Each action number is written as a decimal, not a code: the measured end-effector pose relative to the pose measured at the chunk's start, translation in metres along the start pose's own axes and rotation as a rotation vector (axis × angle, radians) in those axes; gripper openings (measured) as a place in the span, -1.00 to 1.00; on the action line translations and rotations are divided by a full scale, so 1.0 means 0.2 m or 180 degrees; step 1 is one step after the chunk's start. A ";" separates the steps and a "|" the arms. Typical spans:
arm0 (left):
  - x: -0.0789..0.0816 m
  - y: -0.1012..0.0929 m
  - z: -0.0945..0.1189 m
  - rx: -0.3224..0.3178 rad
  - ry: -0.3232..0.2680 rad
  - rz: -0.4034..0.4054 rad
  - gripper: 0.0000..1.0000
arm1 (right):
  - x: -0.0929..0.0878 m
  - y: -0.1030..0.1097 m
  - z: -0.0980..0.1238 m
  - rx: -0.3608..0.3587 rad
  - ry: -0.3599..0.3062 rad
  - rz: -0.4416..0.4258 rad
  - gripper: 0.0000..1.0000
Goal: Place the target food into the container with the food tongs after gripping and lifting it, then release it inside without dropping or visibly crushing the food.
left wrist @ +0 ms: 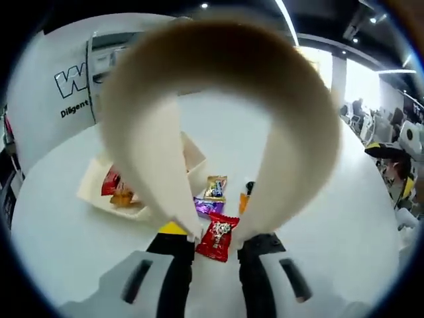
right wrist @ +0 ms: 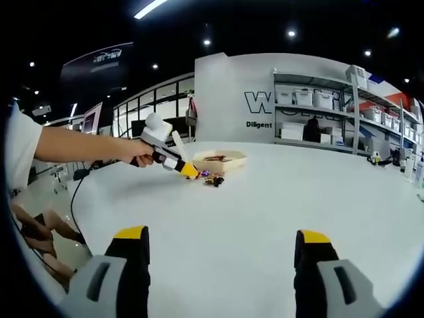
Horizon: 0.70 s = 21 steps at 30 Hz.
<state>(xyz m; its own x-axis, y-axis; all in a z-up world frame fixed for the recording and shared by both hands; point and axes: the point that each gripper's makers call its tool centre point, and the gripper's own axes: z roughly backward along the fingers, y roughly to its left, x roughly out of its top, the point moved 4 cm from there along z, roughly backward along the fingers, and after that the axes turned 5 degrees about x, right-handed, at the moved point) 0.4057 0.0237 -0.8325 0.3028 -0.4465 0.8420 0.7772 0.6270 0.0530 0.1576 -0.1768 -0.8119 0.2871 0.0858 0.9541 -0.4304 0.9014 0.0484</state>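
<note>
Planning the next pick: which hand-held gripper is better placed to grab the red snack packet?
Left. Its hand-held gripper holds the tongs, tips straddling the red packet; the right one hangs open and empty, far off.

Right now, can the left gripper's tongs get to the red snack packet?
Probably yes. The tongs in the left gripper are spread, with their tips on either side of the red snack packet on the table, and nothing sits between them.
</note>
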 end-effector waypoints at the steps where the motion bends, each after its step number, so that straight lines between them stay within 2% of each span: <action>1: 0.00 0.00 0.00 0.0000 0.0000 0.0017 -0.54 | 0.00 0.00 0.00 0.0001 -0.0003 -0.0001 0.78; 21: -0.02 -0.01 0.04 0.0171 0.0052 0.0126 -0.56 | 0.02 0.03 0.00 0.0061 -0.0054 -0.0013 0.79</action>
<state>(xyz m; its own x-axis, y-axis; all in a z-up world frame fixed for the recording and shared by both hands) 0.3993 0.0291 -0.8312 0.3420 -0.4307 0.8352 0.7338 0.6776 0.0490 0.1556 -0.1720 -0.8078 0.2745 0.0748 0.9587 -0.4456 0.8934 0.0578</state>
